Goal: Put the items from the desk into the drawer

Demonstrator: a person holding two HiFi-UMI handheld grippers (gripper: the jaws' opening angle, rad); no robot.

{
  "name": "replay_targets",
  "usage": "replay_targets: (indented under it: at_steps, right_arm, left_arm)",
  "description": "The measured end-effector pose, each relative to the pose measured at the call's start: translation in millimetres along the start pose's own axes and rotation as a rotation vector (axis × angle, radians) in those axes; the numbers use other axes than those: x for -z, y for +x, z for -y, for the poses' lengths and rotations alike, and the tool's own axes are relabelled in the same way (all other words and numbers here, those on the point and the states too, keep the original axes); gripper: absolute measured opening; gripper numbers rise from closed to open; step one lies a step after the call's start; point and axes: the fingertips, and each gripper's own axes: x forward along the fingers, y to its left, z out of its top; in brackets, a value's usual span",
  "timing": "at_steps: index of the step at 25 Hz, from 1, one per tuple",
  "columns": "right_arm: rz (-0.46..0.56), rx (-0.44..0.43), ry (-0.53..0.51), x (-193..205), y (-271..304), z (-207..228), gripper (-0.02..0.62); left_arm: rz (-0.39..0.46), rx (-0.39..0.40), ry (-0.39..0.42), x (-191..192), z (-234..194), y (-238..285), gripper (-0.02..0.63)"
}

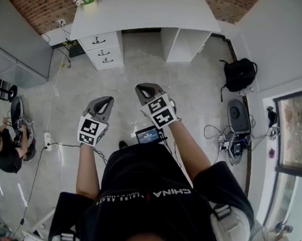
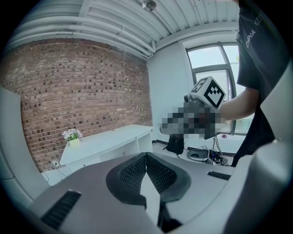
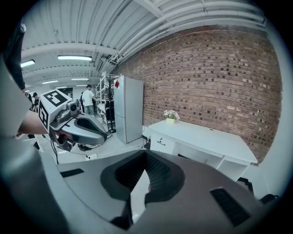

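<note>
I have the left gripper [image 1: 104, 102] and right gripper [image 1: 144, 89] side by side, each with its jaws pressed together on nothing. The white desk [image 1: 143, 11] stands far ahead.

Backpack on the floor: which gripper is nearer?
Right. The right gripper is left of the backpack in the head view; the left gripper lies farther left, beyond it.

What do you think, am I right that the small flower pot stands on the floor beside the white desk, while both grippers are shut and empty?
Not quite: the flower pot stands on the white desk itself, at its corner above the drawers, not down beside it, as the head view shows. The rest holds: the left gripper and right gripper are both shut and empty.
</note>
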Motion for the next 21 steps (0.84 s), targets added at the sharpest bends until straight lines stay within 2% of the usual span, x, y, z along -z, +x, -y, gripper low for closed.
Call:
replay_targets:
  at_steps: [8,13,21]
  right_arm:
    - [-0.004,0.007,0.020,6,3,3,0.015]
    - [-0.005,-0.003,0.012,4,9,0,0.015]
    - [-0.003,-0.003,0.014,4,8,2,0.015]
  left_arm:
    - [-0.006,-0.012,-0.004,7,-5,1,0.012]
    - [-0.029,0.010,-0.016,16,-7,5,0.012]
    - [-0.020,0.011,-0.031,16,-8,6,0.012]
